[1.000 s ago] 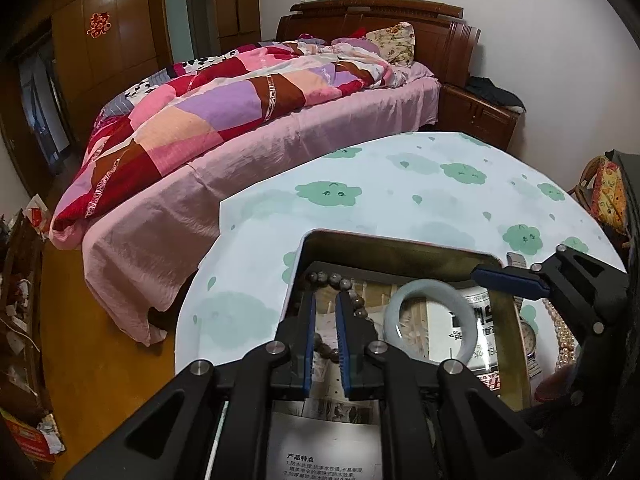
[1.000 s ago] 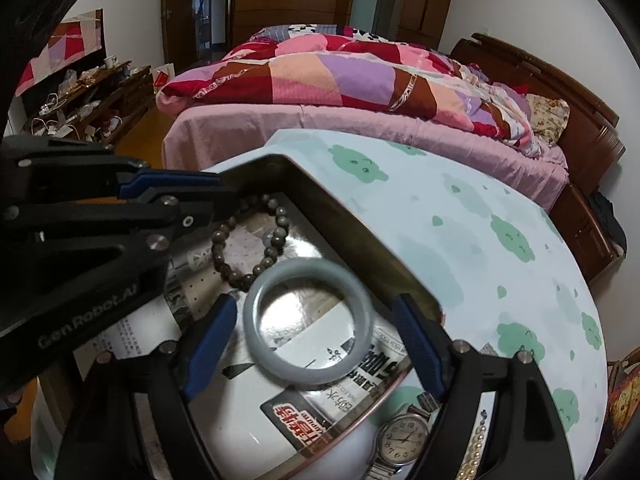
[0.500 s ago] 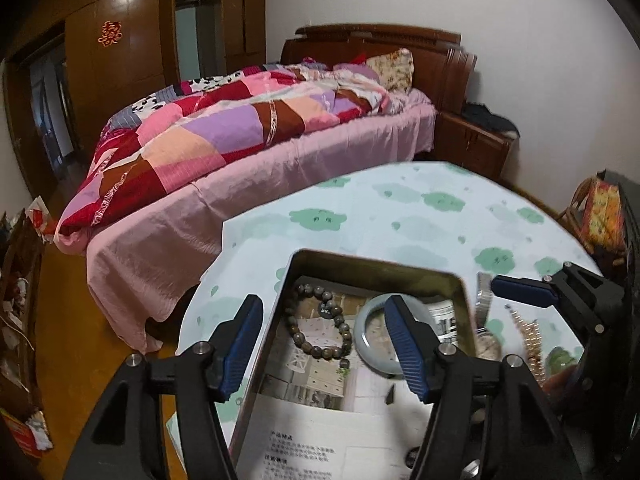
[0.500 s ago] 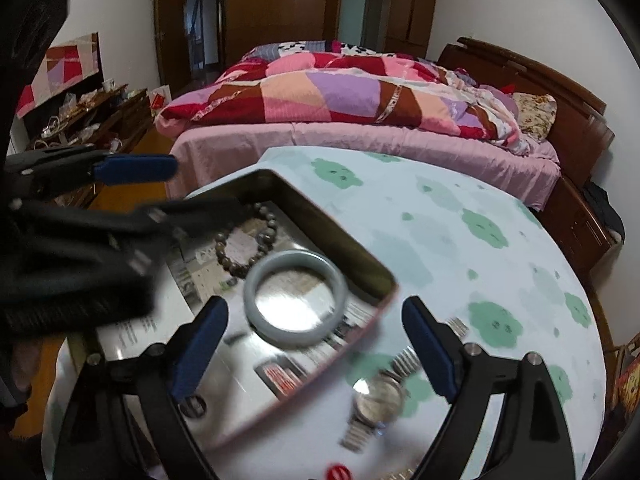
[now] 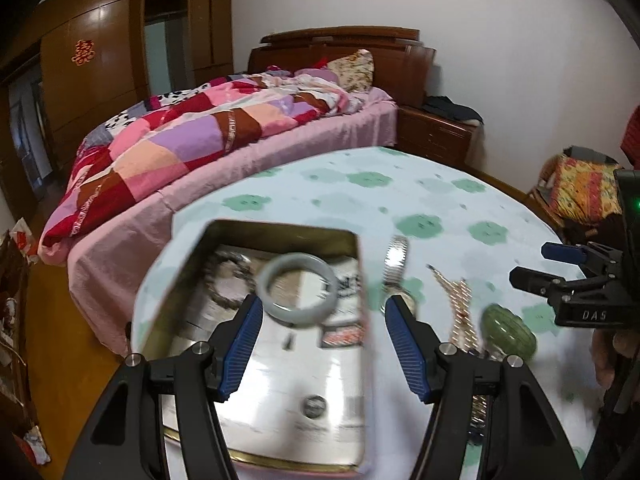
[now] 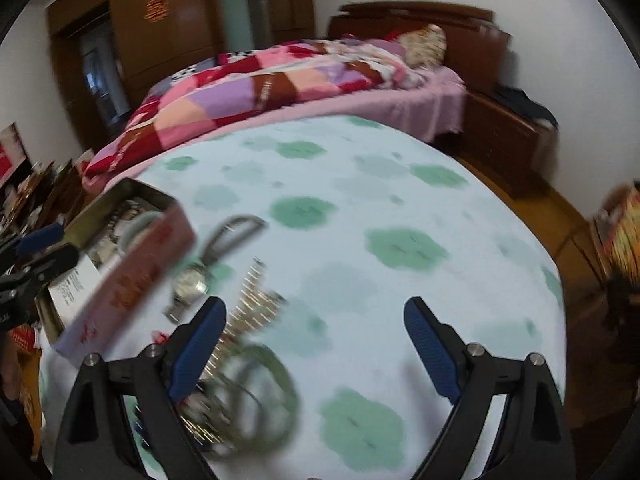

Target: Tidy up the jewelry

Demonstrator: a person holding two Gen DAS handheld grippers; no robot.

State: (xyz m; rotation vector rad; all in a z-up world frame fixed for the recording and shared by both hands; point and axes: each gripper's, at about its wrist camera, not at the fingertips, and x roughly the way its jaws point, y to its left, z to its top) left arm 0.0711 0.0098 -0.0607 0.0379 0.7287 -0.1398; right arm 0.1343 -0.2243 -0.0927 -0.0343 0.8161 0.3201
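Tin (image 5: pixel 280 236) left on table, holds pale bangle (image 5: pixel 298 294) and bead bracelet (image 5: pixel 228 280). Watch (image 6: pixel 190 284), gold chain (image 6: pixel 250 308), green bangle (image 6: pixel 256 400) loose right of tin. Left gripper (image 5: pixel 322 340) released, empty. Right gripper (image 6: pixel 314 350) spread wide, empty, above cloth; centre it over green bangle, pinch rim, lift clear of chain.

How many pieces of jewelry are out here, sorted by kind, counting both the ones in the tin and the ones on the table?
Bangles: 2, pale bangle in the tin, dark green bangle on the tablecloth
Beaded bracelets: 1, bead bracelet in the tin
Watches: 1, wristwatch
Chains: 1, gold chain
Total: 5, though blur may hide small pieces.
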